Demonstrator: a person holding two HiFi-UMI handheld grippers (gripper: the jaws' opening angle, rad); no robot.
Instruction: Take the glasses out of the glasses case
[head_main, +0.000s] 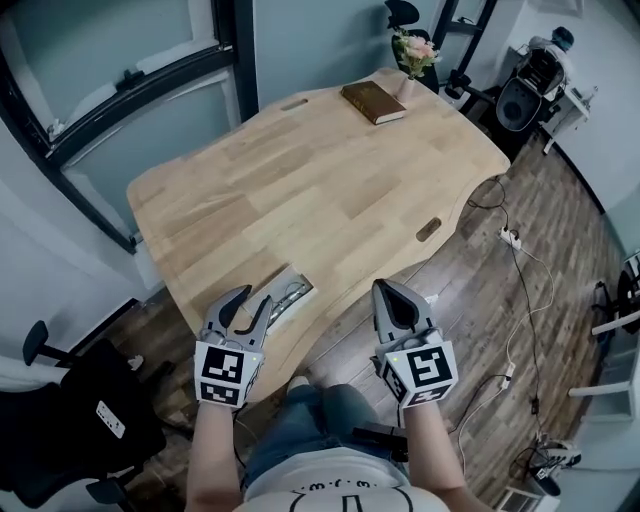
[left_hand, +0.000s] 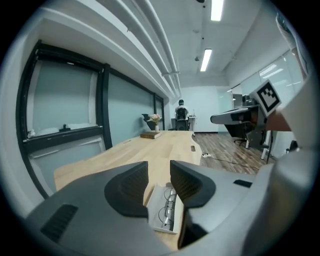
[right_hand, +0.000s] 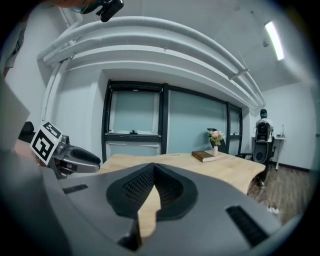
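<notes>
An open glasses case (head_main: 301, 281) lies at the wooden table's (head_main: 300, 180) near edge, with thin-rimmed glasses (head_main: 287, 296) inside it. My left gripper (head_main: 255, 298) hovers just short of the case, open, with nothing between its fingers. In the left gripper view the case (left_hand: 154, 201) and the glasses (left_hand: 168, 206) show through the gap of the left gripper (left_hand: 159, 170). My right gripper (head_main: 386, 288) is off the table's front edge to the right, shut and empty. Its tips meet in the right gripper view (right_hand: 153, 167).
A brown book (head_main: 373, 102) and a small vase of flowers (head_main: 415, 52) stand at the table's far end. A black office chair (head_main: 70, 410) is at the lower left. Cables and a power strip (head_main: 510, 238) lie on the floor to the right.
</notes>
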